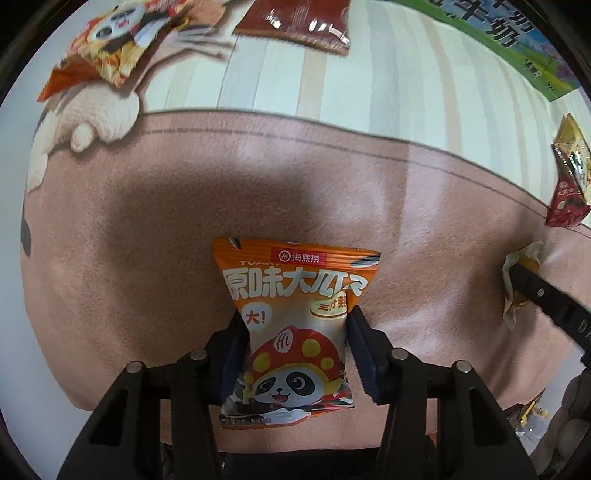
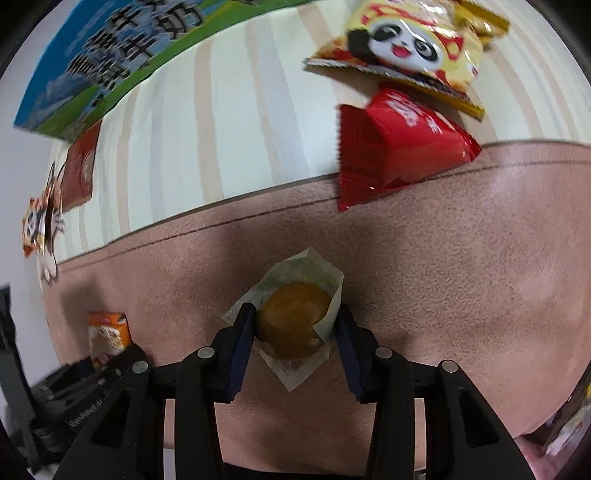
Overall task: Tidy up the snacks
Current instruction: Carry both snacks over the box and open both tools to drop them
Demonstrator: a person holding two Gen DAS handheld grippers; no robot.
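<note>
I have the left gripper [image 1: 297, 354] clamped on the orange seed packet [image 1: 291, 317], low centre of its frame on the pink mat [image 1: 424, 206]. My right gripper [image 2: 295, 354] is clamped on the wrapped round pastry [image 2: 293, 319], lower centre of its view.

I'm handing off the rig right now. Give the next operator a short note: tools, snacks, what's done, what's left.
Left tool: shut on the orange panda-print seed packet.
Right tool: shut on the round brown pastry in a clear wrapper.
Both packets sit low over the pink mat.
Loose on the mat: red foil packet, yellow panda packet, brown sachet.
Done: two grasps. Left: place both, then sort the rest.
</note>
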